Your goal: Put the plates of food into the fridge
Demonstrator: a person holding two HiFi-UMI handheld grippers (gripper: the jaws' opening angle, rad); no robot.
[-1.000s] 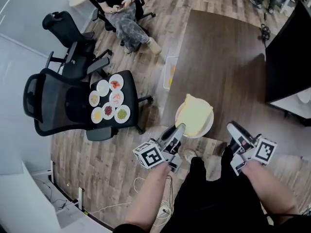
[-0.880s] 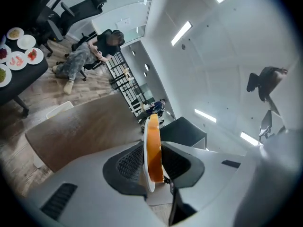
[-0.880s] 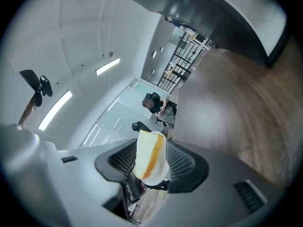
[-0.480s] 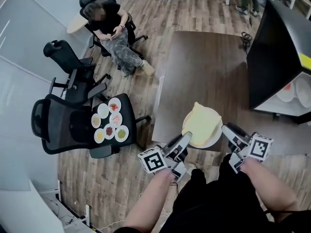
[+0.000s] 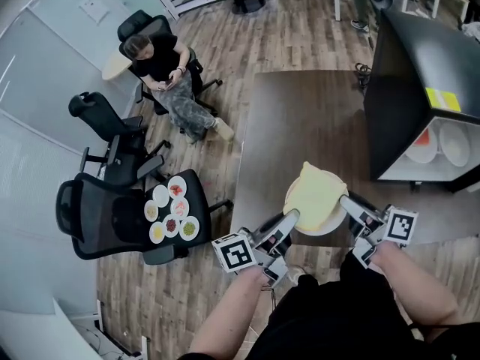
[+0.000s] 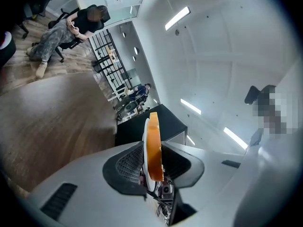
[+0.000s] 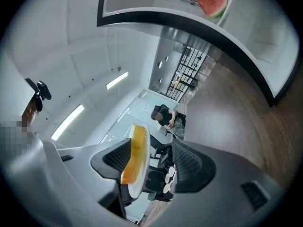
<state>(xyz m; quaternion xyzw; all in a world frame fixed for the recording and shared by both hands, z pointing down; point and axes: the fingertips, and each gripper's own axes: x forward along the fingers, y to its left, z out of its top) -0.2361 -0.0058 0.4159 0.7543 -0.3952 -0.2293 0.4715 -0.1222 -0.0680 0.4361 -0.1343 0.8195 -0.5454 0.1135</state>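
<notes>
1. Out in front of the person, above the wood floor (image 5: pixel 285 28), the white plate (image 5: pixel 318 231) with its flat yellow food (image 5: pixel 313 192), omelette-like from here, hangs level between both tongs. It's short of the black fridge (image 5: pixel 416 58) on the right.
2. The left tongs (image 5: pixel 289 219) are pinching the plate's near rim, pads on plate and food.
3. The right tongs (image 5: pixel 346 201) have just been opening. The plate's edge stands between them against one pad, with a clear gap to the other, so they're spread and not gripping.
4. Step in hand, I'd say: ferrying this plate to the fridge. Six small plates of food (image 5: pixel 171 208) wait on the office chair (image 5: pixel 97 223), well apart on the left.
5. Next, the right tongs likely need to bite again, with the plate kept level on its way into the open white compartment (image 5: pixel 442 167), beside the plates (image 5: pixel 422 145) there.
6. The fridge's black edge is the one to clear. The seated person (image 5: pixel 169 73) is well off.
</notes>
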